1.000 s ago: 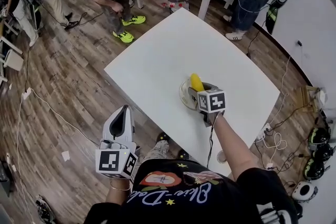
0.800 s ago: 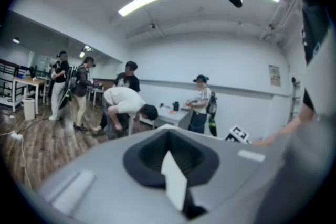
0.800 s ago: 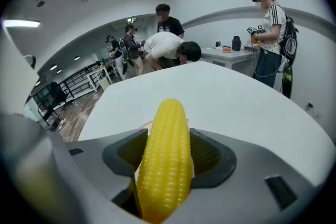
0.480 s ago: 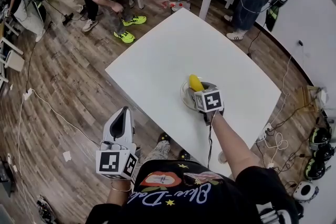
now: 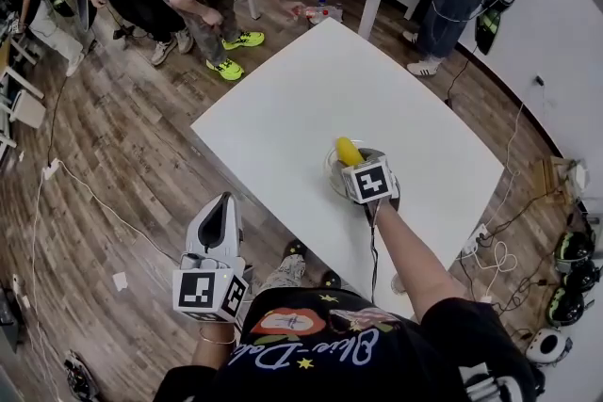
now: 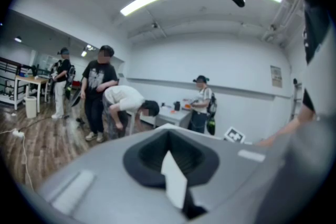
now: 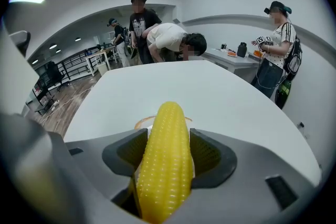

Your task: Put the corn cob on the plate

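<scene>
As it grips the corn cob (image 7: 165,165), right hand-held gripper (image 7: 167,150) overhangs the plate (image 5: 331,168).

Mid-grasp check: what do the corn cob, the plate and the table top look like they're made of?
Corn cob: probably a plastic or rubber replica, since the kernels are uniformly yellow, slightly glossy and in very even rows.
Plate: pale with a tan edge, maybe ceramic or melamine. Too little of it shows to say.
Table: smooth, matte white top, probably laminate or painted board.
</scene>
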{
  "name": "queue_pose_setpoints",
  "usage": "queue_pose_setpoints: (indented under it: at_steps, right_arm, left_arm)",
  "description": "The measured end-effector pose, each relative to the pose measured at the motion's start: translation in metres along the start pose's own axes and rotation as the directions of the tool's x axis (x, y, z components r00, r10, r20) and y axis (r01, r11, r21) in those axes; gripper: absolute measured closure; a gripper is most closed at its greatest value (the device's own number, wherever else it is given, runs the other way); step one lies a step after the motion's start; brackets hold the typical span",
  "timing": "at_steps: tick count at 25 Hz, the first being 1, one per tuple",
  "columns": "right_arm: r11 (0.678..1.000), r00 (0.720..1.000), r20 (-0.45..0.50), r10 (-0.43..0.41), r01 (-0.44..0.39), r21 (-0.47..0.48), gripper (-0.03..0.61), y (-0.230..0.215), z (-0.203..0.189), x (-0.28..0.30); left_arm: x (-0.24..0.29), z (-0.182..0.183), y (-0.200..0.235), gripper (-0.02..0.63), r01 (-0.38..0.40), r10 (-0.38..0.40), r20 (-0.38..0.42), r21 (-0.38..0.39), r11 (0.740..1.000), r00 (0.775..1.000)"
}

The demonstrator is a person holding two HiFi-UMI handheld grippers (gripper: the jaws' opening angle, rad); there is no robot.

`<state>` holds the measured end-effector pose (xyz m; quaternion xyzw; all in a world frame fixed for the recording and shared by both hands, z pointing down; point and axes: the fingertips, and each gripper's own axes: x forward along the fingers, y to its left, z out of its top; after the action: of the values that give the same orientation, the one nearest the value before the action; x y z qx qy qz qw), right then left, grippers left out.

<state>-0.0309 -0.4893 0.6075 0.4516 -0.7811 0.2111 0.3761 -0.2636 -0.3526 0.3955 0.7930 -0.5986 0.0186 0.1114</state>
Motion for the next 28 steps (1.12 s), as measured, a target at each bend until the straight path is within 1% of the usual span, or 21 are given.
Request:
queue_pose_setpoints:
  at_steps: [3,6,9,12,14,16,18,19,20,21,23,25,28]
  right_arm:
    - [1.0,1.0,0.007,-0.008,0.008,-0.013,0.318,0.0,0.001,-0.001]
    - [1.0,0.999,0.052,-0.005,0.005,-0.008,0.318,0.0,0.007,-0.006]
    - [0.999,0.991,0.131,0.004,-0.009,0.04,0.318,-0.002,0.017,-0.016]
    - [0.996,0.972,0.234,-0.01,-0.012,0.093,0.318,-0.006,0.028,-0.04]
    - [0.992,0.945,0.325,-0.027,-0.014,0.123,0.318,-0.008,0.036,-0.064]
    - [0.987,0.9,0.433,-0.047,-0.023,0.157,0.318,-0.01,0.043,-0.094]
    - [0.982,0.852,0.517,-0.085,-0.015,0.187,0.323,-0.011,0.049,-0.124]
    - [0.98,0.832,0.544,-0.111,0.0,0.199,0.369,-0.012,0.05,-0.137]
    - [0.978,0.814,0.565,-0.135,0.017,0.209,0.492,-0.013,0.05,-0.149]
    - [0.976,0.8,0.582,-0.15,0.026,0.215,0.533,-0.013,0.049,-0.16]
    - [0.976,0.782,0.604,-0.153,0.021,0.219,0.554,-0.009,0.045,-0.178]
    - [0.974,0.773,0.617,-0.147,0.007,0.224,0.56,-0.004,0.042,-0.191]
    - [0.975,0.771,0.621,-0.142,0.002,0.221,0.563,-0.001,0.039,-0.203]
  left_arm:
    - [-0.002,-0.001,-0.001,0.626,0.0,0.0,0.003,-0.001,1.0,1.0]
    - [-0.002,-0.001,-0.002,0.626,0.0,0.0,0.004,0.003,1.0,1.0]
    - [-0.002,0.0,-0.003,0.626,0.007,-0.007,0.005,0.007,1.0,1.0]
    - [-0.001,0.002,-0.007,0.626,0.018,-0.018,0.009,0.015,1.0,1.0]
    - [0.001,0.003,-0.012,0.626,0.028,-0.029,0.014,0.022,0.999,0.999]
    - [0.001,0.004,-0.018,0.626,0.042,-0.042,0.019,0.03,0.999,0.999]
    - [0.003,0.006,-0.022,0.626,0.056,-0.057,0.022,0.038,0.998,0.998]
    - [0.005,0.006,-0.025,0.626,0.065,-0.066,0.023,0.042,0.997,0.998]
    - [0.007,0.007,-0.028,0.626,0.074,-0.075,0.024,0.047,0.996,0.997]
    - [0.008,0.008,-0.031,0.626,0.083,-0.085,0.026,0.05,0.995,0.996]
    - [0.011,0.008,-0.037,0.626,0.102,-0.104,0.032,0.053,0.993,0.994]
    - [0.015,0.009,-0.042,0.626,0.122,-0.125,0.035,0.059,0.991,0.992]
    - [0.019,0.011,-0.05,0.626,0.146,-0.148,0.037,0.062,0.987,0.988]
